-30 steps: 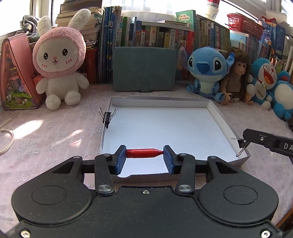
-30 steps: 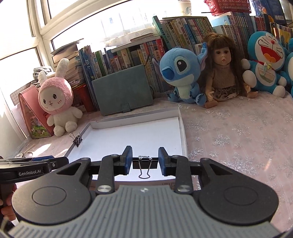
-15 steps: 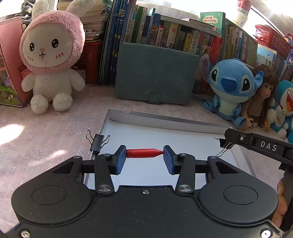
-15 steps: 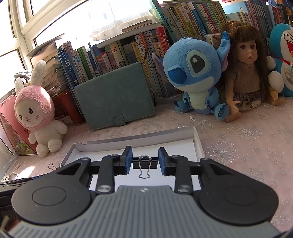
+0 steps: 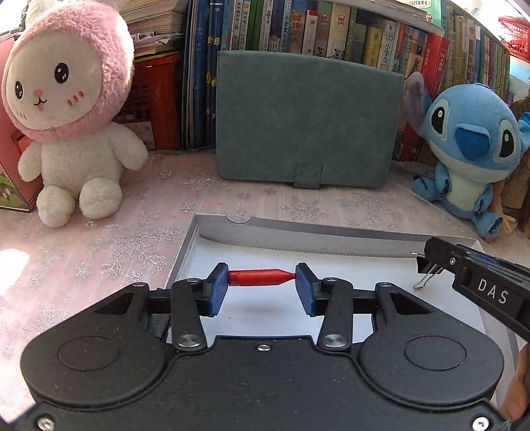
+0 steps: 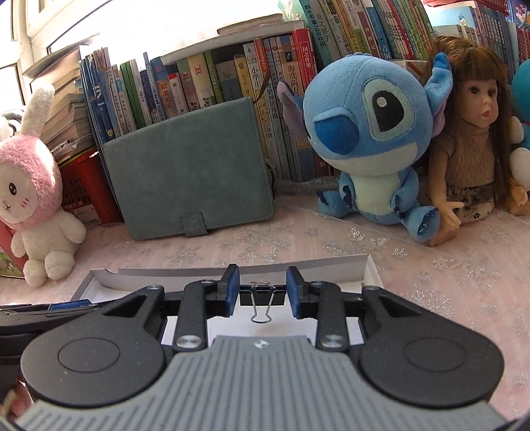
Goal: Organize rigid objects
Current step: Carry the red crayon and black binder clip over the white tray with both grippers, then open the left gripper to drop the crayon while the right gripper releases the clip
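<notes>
My left gripper [image 5: 261,285] is shut on a small red pen cap [image 5: 260,277], held crosswise between its blue pads above the white shallow box [image 5: 331,247]. My right gripper [image 6: 262,291] is shut on a black binder clip [image 6: 261,298] whose wire handles hang down over the same box [image 6: 371,268]. In the left wrist view the right gripper enters from the right with the binder clip [image 5: 427,270] at its tip, over the box's right side. The left gripper's blue pad [image 6: 71,304] shows at the left edge of the right wrist view.
A teal case [image 5: 306,117] leans on a row of books [image 5: 331,30] behind the box. A pink rabbit plush [image 5: 66,109] sits at the back left, a blue plush [image 5: 470,142] and a doll [image 6: 473,139] at the back right. A pink snowflake cloth [image 5: 116,238] covers the table.
Both grippers have moved forward toward the back of the box and slightly lower, each keeping its hold. The binder clip on the box's left rim has passed out of the left wrist view.
</notes>
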The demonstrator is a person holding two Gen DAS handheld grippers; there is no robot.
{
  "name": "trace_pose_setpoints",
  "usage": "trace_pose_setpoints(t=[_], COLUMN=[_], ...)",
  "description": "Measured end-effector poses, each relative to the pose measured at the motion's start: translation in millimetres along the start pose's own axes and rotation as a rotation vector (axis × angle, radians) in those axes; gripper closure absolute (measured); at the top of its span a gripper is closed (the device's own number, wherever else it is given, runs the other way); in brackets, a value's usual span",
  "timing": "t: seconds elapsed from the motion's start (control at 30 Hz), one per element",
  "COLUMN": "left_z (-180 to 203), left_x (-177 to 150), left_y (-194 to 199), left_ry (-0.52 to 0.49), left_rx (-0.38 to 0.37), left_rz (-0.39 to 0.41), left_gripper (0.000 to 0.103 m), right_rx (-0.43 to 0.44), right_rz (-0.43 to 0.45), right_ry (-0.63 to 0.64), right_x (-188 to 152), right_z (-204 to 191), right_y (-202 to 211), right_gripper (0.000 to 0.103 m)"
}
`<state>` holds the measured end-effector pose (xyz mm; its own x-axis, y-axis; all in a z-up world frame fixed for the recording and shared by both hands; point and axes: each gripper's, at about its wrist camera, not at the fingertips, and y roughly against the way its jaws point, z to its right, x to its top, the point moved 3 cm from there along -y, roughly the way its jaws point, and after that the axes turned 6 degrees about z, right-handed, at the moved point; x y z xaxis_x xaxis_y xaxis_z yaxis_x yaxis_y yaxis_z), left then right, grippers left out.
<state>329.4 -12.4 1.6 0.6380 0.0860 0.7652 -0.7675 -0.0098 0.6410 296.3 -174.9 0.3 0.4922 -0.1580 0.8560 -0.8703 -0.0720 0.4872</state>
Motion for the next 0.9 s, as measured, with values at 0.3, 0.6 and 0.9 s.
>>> trace_pose_setpoints(t=[0.3,0.6,0.9], left_z=[9.1,10.4,11.4], left_x=[-12.3,-17.8,-10.5], left_y=[1.6,-4.7,-14.1], left_ry=[-0.050,-0.045,-0.040], left_rx=[-0.009,-0.011,-0.018], left_rz=[-0.022,-0.036,-0.047], left_gripper=[0.061,0.061,0.060], right_rx=[0.010,0.020,0.029], right_rz=[-0.078,-0.139,-0.157], right_ry=[0.014,0.065,0.049], right_x=[-11.0,-25.1,-21.4], right_z=[0.3,-2.4,1.0], right_y=[18.4,12.8,-2.7], right_gripper=[0.068,0.068,0.068])
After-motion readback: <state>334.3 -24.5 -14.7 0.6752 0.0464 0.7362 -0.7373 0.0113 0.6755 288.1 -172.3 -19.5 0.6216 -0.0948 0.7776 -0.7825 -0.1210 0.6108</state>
